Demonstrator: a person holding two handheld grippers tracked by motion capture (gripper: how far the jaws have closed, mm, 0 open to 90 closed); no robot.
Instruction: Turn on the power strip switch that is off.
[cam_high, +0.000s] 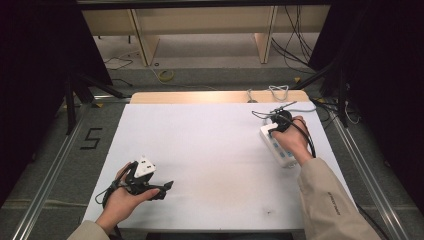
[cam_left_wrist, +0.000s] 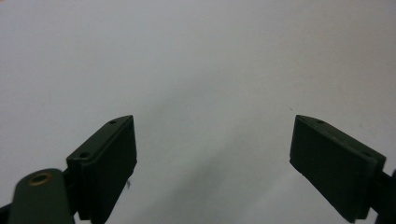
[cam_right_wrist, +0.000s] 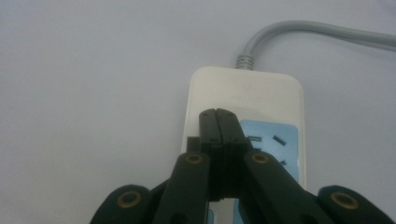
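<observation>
We see the white plastic power strip with blue sockets (cam_right_wrist: 245, 105) lying at the table's far right, under the right gripper (cam_right_wrist: 218, 116), whose jaws are pressed together and empty. The left gripper (cam_left_wrist: 212, 140), near left, gapes apart. We judge that downward pressure could skid the strip.
</observation>
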